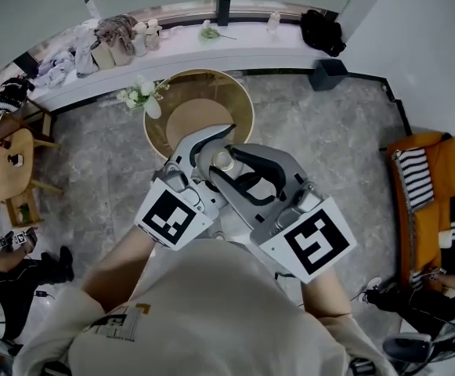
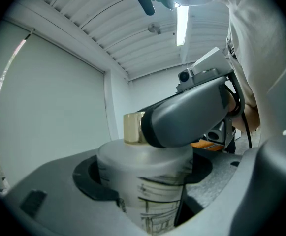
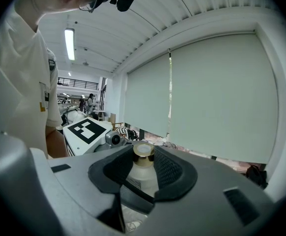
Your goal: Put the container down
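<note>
Both of my grippers hold one container (image 1: 224, 160), a frosted white bottle with a gold cap and printed lines on its side. In the left gripper view its body (image 2: 143, 166) fills the gap of the left gripper (image 2: 143, 183), whose pads press its sides. The right gripper's grey jaw (image 2: 187, 117) crosses its neck there. The right gripper (image 3: 143, 173) is shut round the shoulder just below the gold cap (image 3: 143, 151). In the head view the left gripper (image 1: 214, 157) and right gripper (image 1: 232, 168) meet above the near rim of a round wooden table (image 1: 239, 104). The bottle's base is hidden.
A vase of white flowers (image 1: 143, 96) stands on the table's left edge. Behind it runs a white counter (image 1: 235, 45) with cloths (image 1: 117, 37) and a black bag (image 1: 323, 31). A small wooden side table (image 1: 4, 163) is at left, an orange chair (image 1: 427, 194) at right.
</note>
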A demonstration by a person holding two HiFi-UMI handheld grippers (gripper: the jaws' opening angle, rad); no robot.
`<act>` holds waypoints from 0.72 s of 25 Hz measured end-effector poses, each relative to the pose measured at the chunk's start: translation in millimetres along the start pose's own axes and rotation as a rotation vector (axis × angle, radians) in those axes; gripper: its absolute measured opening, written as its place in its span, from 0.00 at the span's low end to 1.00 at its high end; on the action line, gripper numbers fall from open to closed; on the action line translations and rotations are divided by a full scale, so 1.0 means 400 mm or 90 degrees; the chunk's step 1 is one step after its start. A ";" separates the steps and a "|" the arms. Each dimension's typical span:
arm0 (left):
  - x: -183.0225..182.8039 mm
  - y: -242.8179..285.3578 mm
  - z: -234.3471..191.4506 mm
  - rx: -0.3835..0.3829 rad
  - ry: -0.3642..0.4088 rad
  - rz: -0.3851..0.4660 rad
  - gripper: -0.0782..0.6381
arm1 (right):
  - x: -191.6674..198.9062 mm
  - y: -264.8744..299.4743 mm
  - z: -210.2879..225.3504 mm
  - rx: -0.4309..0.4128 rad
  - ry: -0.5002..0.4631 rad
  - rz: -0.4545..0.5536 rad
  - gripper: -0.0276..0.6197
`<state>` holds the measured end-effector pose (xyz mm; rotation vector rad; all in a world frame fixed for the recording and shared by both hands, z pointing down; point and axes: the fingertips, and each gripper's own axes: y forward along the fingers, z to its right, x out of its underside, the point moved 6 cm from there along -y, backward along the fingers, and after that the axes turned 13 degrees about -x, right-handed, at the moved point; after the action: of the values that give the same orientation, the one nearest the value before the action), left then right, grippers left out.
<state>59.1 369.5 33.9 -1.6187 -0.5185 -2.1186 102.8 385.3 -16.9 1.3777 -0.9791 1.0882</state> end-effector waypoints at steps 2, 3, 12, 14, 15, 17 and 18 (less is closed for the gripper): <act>0.019 0.021 -0.036 0.001 -0.007 -0.003 0.60 | 0.002 0.027 0.037 -0.001 0.006 -0.005 0.24; 0.029 0.031 -0.053 0.001 -0.010 -0.005 0.60 | 0.004 0.042 0.056 -0.002 0.010 -0.009 0.24; 0.094 0.114 -0.230 0.019 -0.030 -0.017 0.60 | -0.010 0.174 0.219 0.002 0.036 -0.025 0.24; 0.102 0.132 -0.274 0.027 -0.029 -0.015 0.60 | -0.021 0.204 0.254 0.008 0.036 -0.028 0.24; 0.106 0.140 -0.295 0.033 -0.028 -0.014 0.60 | -0.027 0.220 0.271 0.011 0.037 -0.029 0.24; 0.117 0.162 -0.345 0.044 -0.029 -0.009 0.60 | -0.036 0.254 0.313 0.021 0.042 -0.034 0.24; 0.125 0.176 -0.374 0.049 -0.031 -0.007 0.60 | -0.040 0.274 0.338 0.026 0.045 -0.037 0.24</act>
<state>-35.7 225.6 47.4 -1.6316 -0.6195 -2.0453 4.9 240.7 -6.6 1.3832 -0.8646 1.1108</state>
